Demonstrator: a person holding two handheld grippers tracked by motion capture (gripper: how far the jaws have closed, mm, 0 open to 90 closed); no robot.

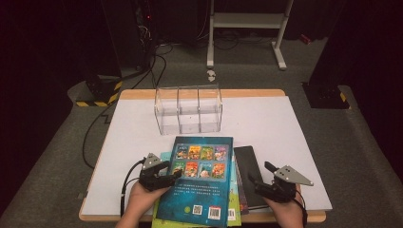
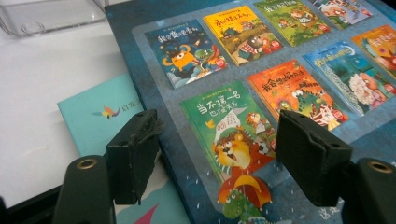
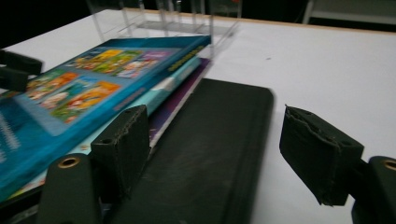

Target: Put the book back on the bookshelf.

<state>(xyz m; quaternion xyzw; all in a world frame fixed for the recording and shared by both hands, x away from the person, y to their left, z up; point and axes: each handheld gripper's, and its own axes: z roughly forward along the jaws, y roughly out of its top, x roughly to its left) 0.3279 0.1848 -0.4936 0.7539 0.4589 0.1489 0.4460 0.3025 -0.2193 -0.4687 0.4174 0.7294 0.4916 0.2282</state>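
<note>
A blue picture book lies back cover up on top of a stack at the table's near edge, with cartoon covers printed on it. Under it sit a teal book and a black notebook. My left gripper is open over the blue book's left edge, one jaw on each side of that edge. My right gripper is open, its jaws straddling the black notebook's near end. Both are held by the person's hands.
A clear acrylic organiser with three compartments stands at the table's far middle, just beyond the books. The white table top is ringed by a wooden edge. Cables and a white stand are on the floor behind.
</note>
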